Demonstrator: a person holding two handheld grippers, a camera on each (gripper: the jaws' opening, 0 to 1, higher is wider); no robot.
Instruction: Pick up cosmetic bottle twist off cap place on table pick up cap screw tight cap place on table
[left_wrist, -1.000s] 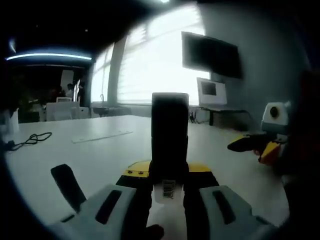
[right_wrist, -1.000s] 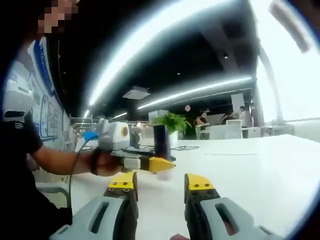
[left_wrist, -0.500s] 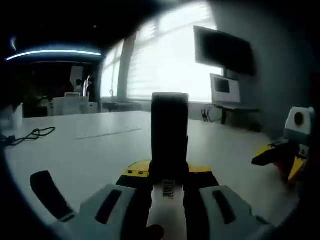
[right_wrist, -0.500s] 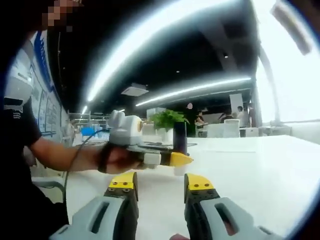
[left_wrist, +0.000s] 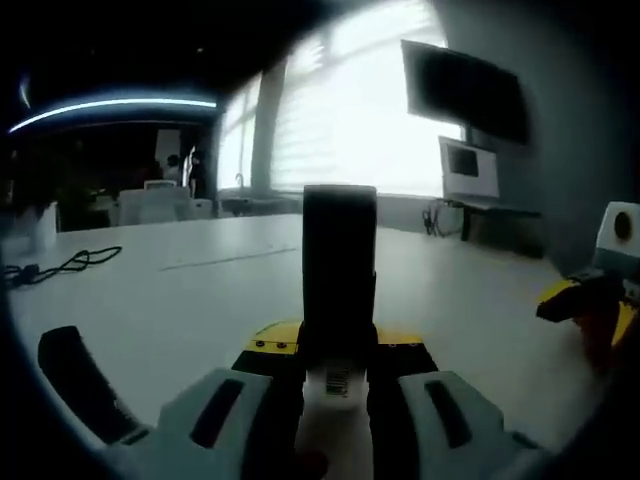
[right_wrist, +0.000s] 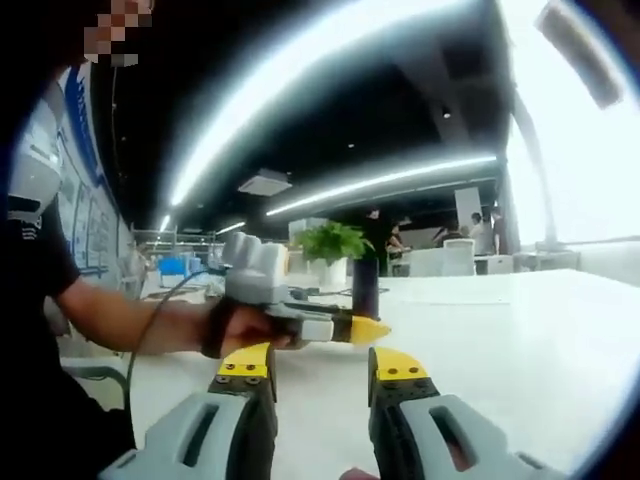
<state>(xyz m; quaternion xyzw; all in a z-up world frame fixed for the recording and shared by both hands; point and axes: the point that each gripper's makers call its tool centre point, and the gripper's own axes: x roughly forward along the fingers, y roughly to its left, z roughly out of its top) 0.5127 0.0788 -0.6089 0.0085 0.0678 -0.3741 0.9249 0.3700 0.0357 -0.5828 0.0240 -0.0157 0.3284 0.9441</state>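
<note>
In the left gripper view, the left gripper (left_wrist: 338, 372) sits at the bottom centre of the frame with its jaws closed on the cosmetic bottle (left_wrist: 339, 290). The bottle stands upright between the yellow-tipped jaws, its pale lower body with a barcode label low in the frame and its dark cap (left_wrist: 340, 245) rising to mid-frame. Behind it spreads the white table (left_wrist: 200, 300), with a black cable (left_wrist: 60, 266) at the left edge of the frame. At the right edge the right gripper (left_wrist: 590, 305) comes in, yellow tip pointing left, well apart from the bottle.

In the right gripper view, the right gripper (right_wrist: 322, 368) rises from the bottom centre, its jaws parted with nothing between them. Just above them, at mid-frame, a hand (right_wrist: 240, 328) holds the left gripper, whose yellow tip points right; the bottle stands upright in it. A potted plant (right_wrist: 328, 248) is behind, on the table.
</note>
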